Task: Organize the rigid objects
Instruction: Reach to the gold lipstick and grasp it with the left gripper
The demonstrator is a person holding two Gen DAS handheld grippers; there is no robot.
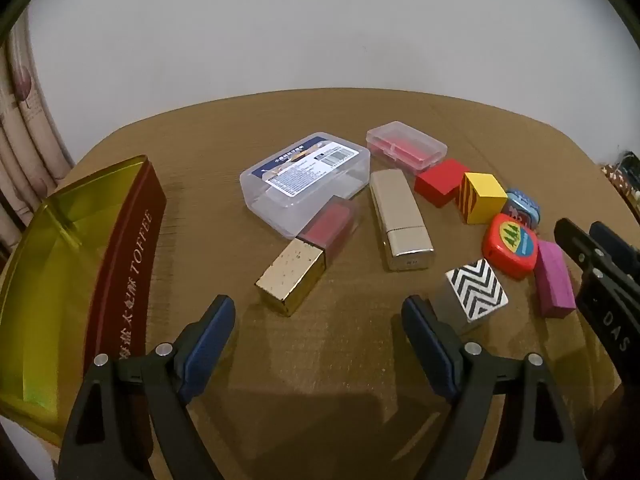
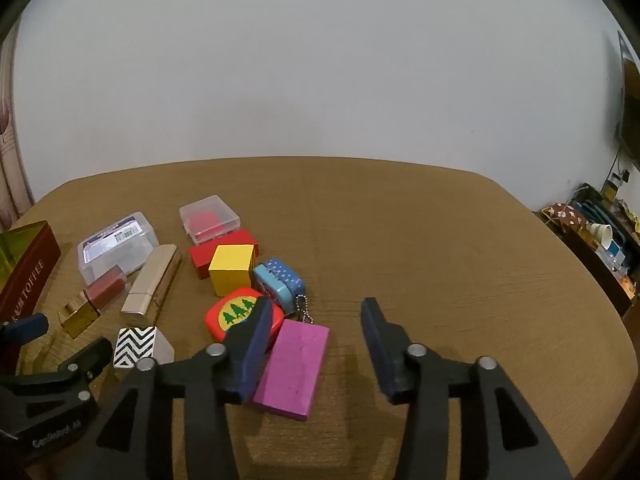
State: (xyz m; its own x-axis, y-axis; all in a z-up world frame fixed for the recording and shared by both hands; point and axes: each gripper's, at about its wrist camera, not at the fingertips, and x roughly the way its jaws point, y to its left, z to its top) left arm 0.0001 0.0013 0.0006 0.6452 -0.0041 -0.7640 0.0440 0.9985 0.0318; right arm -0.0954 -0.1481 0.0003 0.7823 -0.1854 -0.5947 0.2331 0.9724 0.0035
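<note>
My left gripper (image 1: 318, 312) is open and empty just in front of a gold-and-red lipstick (image 1: 306, 254) and left of a zigzag block (image 1: 476, 290). My right gripper (image 2: 316, 326) is open and empty above a purple block (image 2: 294, 368). An open red toffee tin (image 1: 132, 240) with a gold inside stands at the left. Behind lie a gold lipstick case (image 1: 398, 218), a clear labelled box (image 1: 304, 178), a small clear box with red contents (image 1: 406, 146), a red block (image 1: 440, 182), a yellow cube (image 1: 480, 198), an orange tape measure (image 1: 510, 246) and a blue tin (image 2: 280, 280).
The brown table (image 2: 440, 240) has bare surface on its right half and a rounded far edge against a white wall. A curtain (image 1: 24, 128) hangs at the left. Cluttered shelves (image 2: 600, 232) stand off the table's right side.
</note>
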